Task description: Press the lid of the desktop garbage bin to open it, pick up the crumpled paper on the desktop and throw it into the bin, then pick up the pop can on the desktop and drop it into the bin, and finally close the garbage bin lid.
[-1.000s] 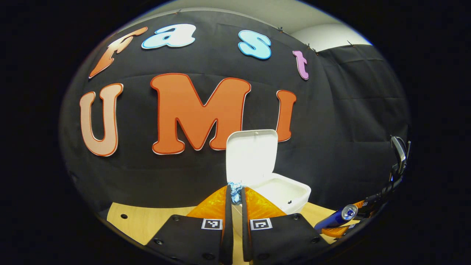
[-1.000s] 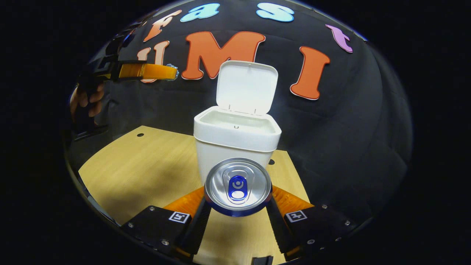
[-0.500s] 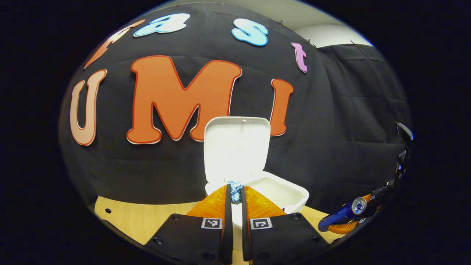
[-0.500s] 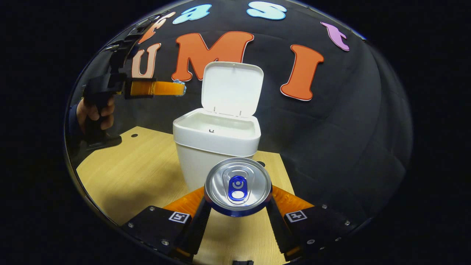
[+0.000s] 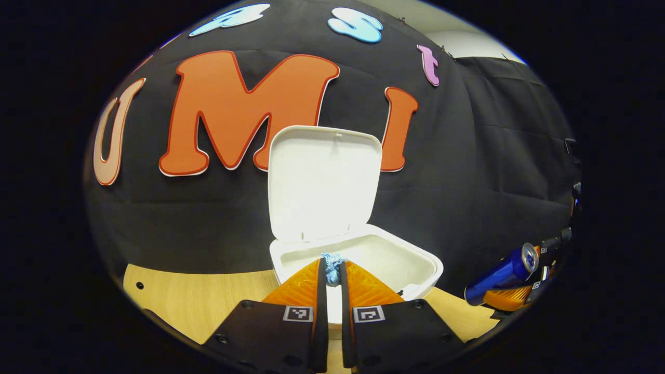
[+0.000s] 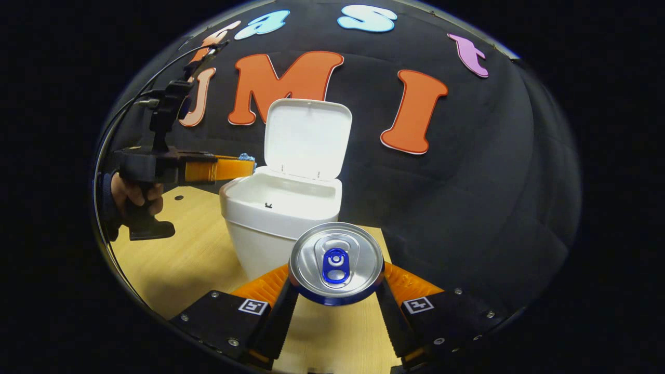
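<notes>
Over the near rim of the open bin [image 5: 363,259] my left gripper [image 5: 332,270] pinches the paper [image 5: 331,261] just short of the opening, while my right gripper [image 6: 336,291], farther off, clamps the can [image 6: 336,262] end-on.

The bin [image 6: 280,208] stands with its mouth unobstructed from above and from the front, its raised lid [image 6: 306,137] walling off the rear edge, while bare table [image 6: 182,259] lies open to the left of the bin.
</notes>
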The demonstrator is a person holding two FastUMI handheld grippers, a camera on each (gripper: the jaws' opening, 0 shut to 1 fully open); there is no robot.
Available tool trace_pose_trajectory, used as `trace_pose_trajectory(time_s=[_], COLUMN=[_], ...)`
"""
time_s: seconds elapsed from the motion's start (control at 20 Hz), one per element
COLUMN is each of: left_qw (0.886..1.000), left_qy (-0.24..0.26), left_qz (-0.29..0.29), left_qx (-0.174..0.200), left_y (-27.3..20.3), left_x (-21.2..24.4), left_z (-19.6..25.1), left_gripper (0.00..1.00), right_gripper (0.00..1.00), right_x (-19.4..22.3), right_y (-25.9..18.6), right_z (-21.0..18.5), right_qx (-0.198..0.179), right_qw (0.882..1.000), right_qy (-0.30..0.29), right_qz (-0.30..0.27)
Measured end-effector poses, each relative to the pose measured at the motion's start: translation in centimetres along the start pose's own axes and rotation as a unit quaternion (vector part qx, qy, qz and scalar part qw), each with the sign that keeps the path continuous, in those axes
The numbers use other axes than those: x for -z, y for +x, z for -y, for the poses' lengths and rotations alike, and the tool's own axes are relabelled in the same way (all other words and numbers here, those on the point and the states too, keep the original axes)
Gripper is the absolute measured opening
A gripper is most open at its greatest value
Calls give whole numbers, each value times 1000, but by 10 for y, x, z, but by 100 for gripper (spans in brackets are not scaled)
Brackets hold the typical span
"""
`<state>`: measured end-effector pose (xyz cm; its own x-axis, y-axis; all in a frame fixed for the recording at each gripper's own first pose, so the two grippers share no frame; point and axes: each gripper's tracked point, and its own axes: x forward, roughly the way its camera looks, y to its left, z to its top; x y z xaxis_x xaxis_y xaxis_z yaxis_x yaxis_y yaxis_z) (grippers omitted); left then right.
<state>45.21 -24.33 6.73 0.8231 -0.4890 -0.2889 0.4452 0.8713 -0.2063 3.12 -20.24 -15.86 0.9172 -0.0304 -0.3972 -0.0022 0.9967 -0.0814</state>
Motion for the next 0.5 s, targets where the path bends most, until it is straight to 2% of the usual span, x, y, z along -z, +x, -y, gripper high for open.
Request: trace_pose_trajectory(time_s=[0.05,0.15,0.2,0.25,0.4,0.5], left_qw=[1000,1000,999,999,1000,1000], left_qy=[3,9,12,14,20,26], left_qz=[-4,-19,-30,-29,-21,-15], left_qx=[0,11,17,18,11,2], left_y=[2,3,1,0,-7,-15], left_x=[2,9,13,12,5,0], left_z=[1,6,10,10,6,-1], left_gripper=[14,19,28,38,75,87], right_gripper=[80,80,75,80,80,80], right_x=[-5,-13,-18,-22,-40,-54], right_y=[0,2,4,3,6,8], right_z=[4,9,12,15,21,23], right_qx=[3,9,12,15,19,17], right_qw=[1000,1000,1000,1000,999,999], right_qy=[0,3,5,5,-2,-4], right_qz=[4,12,17,21,36,50])
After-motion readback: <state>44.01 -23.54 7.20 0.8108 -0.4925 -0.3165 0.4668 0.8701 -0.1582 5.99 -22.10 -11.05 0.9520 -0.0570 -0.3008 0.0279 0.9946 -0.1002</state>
